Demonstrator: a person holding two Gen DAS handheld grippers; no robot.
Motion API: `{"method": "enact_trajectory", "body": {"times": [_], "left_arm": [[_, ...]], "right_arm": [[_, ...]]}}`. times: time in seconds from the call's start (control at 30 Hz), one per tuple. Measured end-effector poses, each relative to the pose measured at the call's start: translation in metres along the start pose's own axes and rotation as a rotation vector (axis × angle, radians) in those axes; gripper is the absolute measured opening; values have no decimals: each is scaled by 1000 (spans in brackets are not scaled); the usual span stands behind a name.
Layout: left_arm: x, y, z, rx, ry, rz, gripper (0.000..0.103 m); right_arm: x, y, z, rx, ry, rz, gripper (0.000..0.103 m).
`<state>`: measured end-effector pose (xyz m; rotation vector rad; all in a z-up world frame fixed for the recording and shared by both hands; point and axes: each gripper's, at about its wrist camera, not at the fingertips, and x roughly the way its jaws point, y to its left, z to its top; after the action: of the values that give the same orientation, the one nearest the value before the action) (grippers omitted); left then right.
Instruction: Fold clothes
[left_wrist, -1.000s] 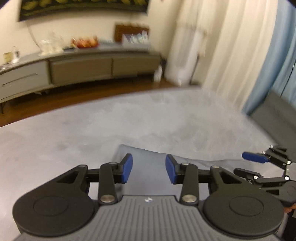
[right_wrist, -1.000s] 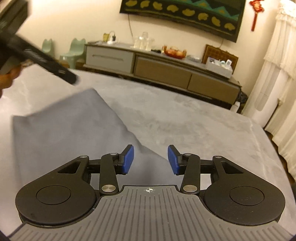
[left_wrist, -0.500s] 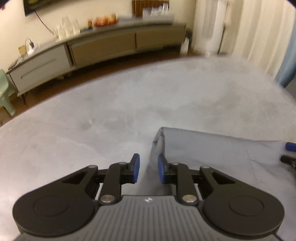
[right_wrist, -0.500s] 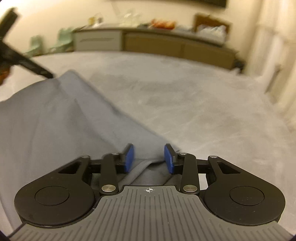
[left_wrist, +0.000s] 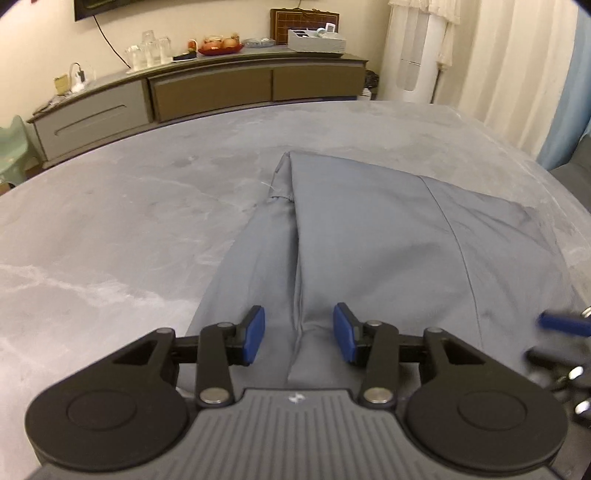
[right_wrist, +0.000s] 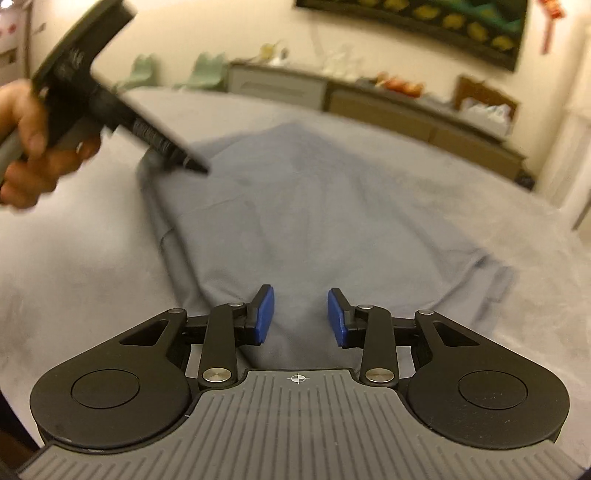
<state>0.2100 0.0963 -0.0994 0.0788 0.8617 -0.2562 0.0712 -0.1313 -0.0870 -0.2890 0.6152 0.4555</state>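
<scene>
The right tongs (left_wrist: 561, 343) blur at the frame edge beside the grey garment (left_wrist: 369, 236); the person's left hand (right_wrist: 33, 147) is smeared and cropped.

A home living room: low sideboard (left_wrist: 207, 88), fruit bowl (left_wrist: 221, 44), curtains (left_wrist: 517, 66).

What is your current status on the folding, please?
Left claw open, right claw open, neither gripping. Grey garment flat on the table, fold ridge between left fingers. Nothing obstructing.

Left tongs (left_wrist: 298, 334) and right tongs (right_wrist: 300, 315) both hold their blue pads parted, gripping nothing.
</scene>
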Motion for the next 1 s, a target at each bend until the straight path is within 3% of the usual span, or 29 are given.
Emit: {"method": "enact_trajectory", "body": {"times": [0.07,0.1,0.17,0.3,0.37,0.43,0.5,0.57,0.67,0.73,0.8,0.87,0.93,1.0], "left_arm": [[-7,1,-6,-38,-1,5,43],[-13,2,-11,-71,1,6,43],[-23,3,-21,-142,7,27,43],[-38,-13,-41,-153,-32,178,43],[-44,-17,-51,-158,-67,236,40],[-59,-15,-57,-193,-119,205,38],[-71,-17,-59,-175,-163,163,37],[-76,-22,-61,-151,-186,107,38],[-60,-39,-64,-98,-139,16,33],[-48,-45,-69,-52,-119,82,34],[-44,-38,-72,-66,-105,94,34],[-45,-37,-73,-51,-93,124,32],[-47,-33,-76,-67,-88,163,49],[-48,-21,-79,-134,-72,151,51]], "right_arm": [[-12,6,-1,4,-50,15,39],[-10,14,-4,-48,-28,32,40],[-1,25,-10,-164,2,30,52],[30,-4,7,-262,65,-50,57],[47,-29,19,-244,107,-101,61],[62,-55,30,-227,149,-151,61],[41,-60,38,-212,134,-168,56],[12,-52,38,-106,33,-122,54],[14,-27,28,-43,11,-21,45],[30,-22,18,-10,29,-13,44],[41,-42,10,64,54,-40,51],[44,-66,5,112,81,-80,48],[40,-93,1,136,108,-130,48],[39,-112,0,182,139,-96,48]]}}
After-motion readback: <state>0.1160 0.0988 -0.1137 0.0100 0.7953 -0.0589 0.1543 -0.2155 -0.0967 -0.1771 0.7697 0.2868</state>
